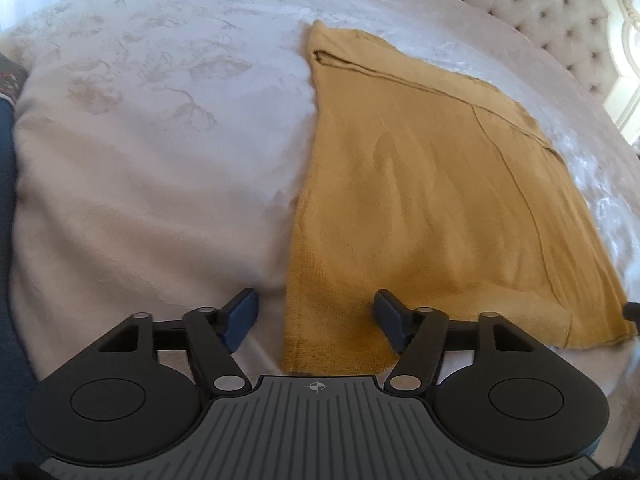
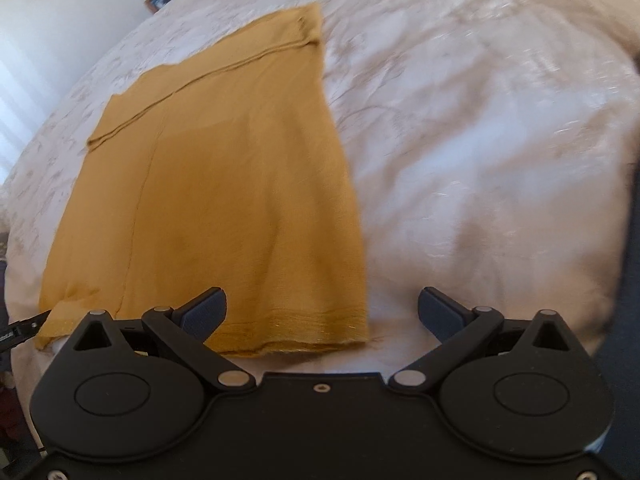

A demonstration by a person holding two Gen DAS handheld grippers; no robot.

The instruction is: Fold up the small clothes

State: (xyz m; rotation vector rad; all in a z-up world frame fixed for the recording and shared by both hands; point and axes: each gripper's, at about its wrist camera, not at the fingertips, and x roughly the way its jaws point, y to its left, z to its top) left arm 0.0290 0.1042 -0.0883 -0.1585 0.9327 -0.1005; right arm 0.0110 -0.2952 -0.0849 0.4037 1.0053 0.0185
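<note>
Left wrist view: the mustard garment (image 1: 432, 208) is laid flat on the bed (image 1: 160, 184), apparently folded lengthwise once; further folds seem left. Both the left gripper (image 1: 316, 320) and right gripper (image 2: 322, 316) are held with jaws wide apart, nothing gripped.

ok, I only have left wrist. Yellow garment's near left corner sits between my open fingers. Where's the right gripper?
Observer: The right gripper is open at the mustard garment's near right corner, straddling its right edge.
Operator: Holding fabric?
Observer: No. Its left finger is over the hem, its right finger over bare bedspread.
Operator: Anything beyond the cloth?
Observer: A small framed picture past the bed's far edge.
</note>
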